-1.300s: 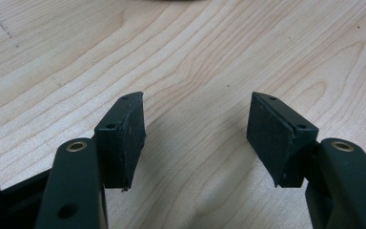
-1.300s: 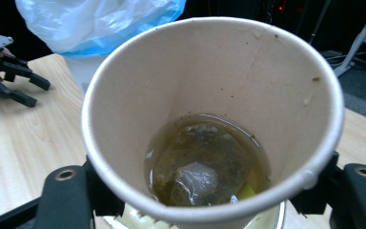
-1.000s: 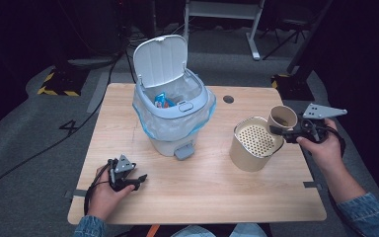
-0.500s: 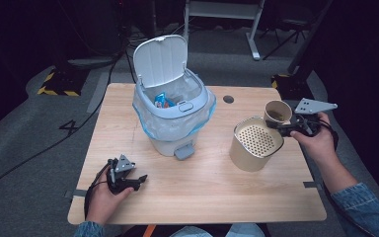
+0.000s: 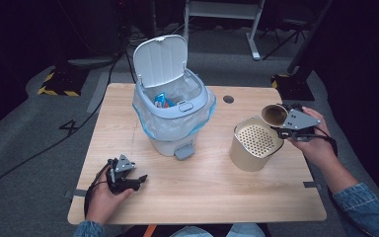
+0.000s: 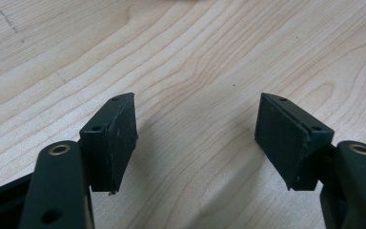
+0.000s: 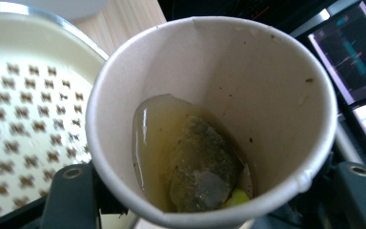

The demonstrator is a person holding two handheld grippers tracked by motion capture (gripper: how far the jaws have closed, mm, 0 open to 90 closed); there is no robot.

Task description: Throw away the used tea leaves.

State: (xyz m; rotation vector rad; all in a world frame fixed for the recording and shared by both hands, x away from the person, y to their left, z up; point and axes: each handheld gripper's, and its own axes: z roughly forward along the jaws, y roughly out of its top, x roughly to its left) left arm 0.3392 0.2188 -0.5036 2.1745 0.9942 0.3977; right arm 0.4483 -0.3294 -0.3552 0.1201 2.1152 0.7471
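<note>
A pale wooden table [image 5: 202, 187] was set on grey carpet in a dark room. Just right of the perforated cream canister [image 5: 253, 143], a white paper cup [image 7: 209, 119] — tilted, mouth toward the canister — was pinched by the right gripper [image 5: 288, 123]; the left gripper [image 6: 195, 138] was spread.

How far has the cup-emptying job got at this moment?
Done: the bin stands lid-open and the right hand-held gripper holds the paper cup, tilted beside the strainer can. In hand: tea and teabag are still inside. Left: draining, then binning. The left hand-held gripper rests open.
</note>
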